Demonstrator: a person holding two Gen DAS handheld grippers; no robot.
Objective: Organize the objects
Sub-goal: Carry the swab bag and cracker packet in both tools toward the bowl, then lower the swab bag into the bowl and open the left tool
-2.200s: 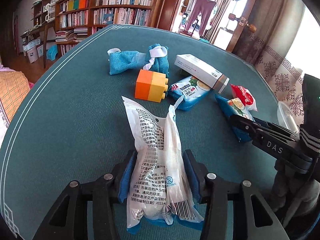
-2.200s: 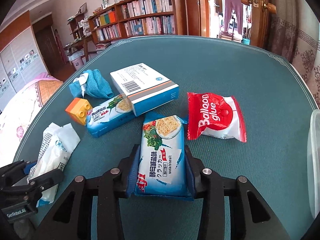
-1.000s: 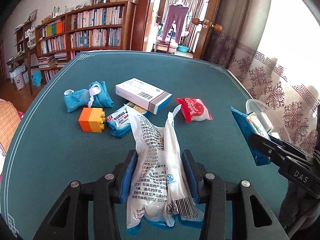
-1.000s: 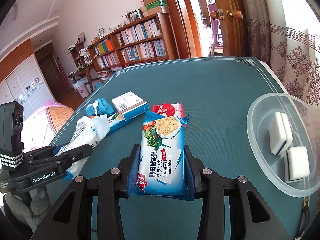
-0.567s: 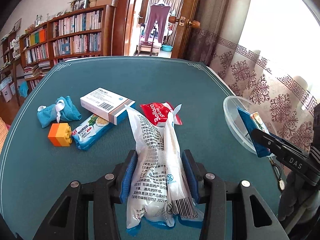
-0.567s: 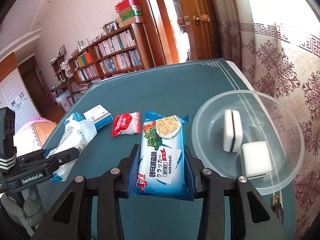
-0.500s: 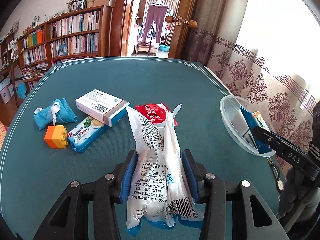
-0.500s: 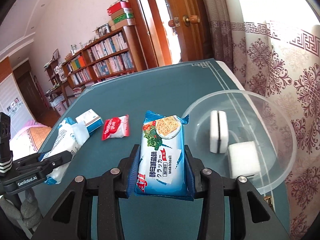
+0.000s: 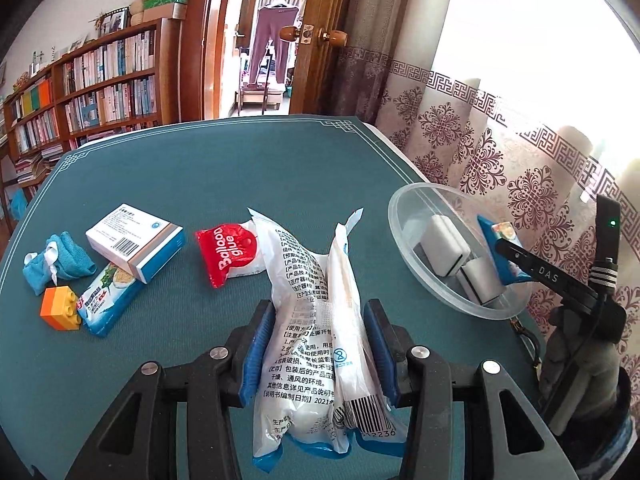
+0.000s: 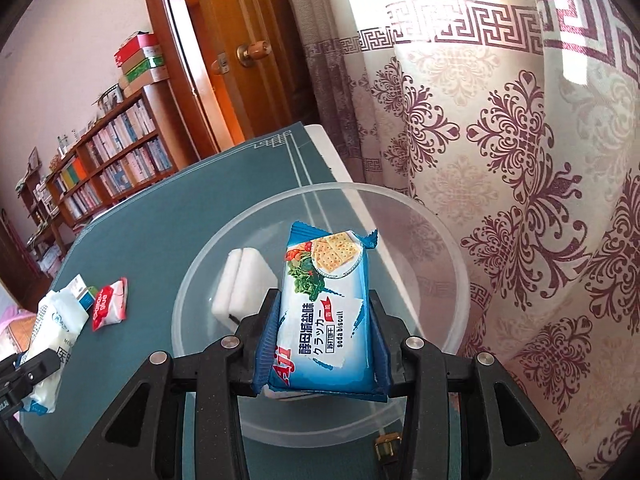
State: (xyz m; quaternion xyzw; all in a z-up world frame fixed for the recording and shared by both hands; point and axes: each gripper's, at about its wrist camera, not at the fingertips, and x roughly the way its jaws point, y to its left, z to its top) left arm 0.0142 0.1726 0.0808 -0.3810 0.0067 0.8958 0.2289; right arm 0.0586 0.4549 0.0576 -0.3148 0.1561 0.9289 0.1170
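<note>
My left gripper (image 9: pixel 318 344) is shut on a white printed plastic packet (image 9: pixel 316 320), held above the green table (image 9: pixel 192 168). My right gripper (image 10: pixel 324 320) is shut on a blue soda biscuit pack (image 10: pixel 324 304), which hangs over the clear plastic bowl (image 10: pixel 200 280) at the table's right edge. Two white blocks (image 10: pixel 244 284) lie inside that bowl. In the left wrist view the same bowl (image 9: pixel 404 216) sits to the right, with the right gripper (image 9: pixel 516 258) and its biscuit pack (image 9: pixel 496 240) above its near rim.
On the table's left lie a red Balloon glue packet (image 9: pixel 226 254), a white and blue box (image 9: pixel 134 242), a second biscuit pack (image 9: pixel 106 298), an orange toy brick (image 9: pixel 60 306) and a blue cloth bundle (image 9: pixel 56 262). A patterned curtain (image 10: pixel 520 160) hangs right behind the bowl.
Both grippers have swung right toward the bowl. The right one carried its biscuit pack from beside the bowl to over it. The left one followed with the white packet.
</note>
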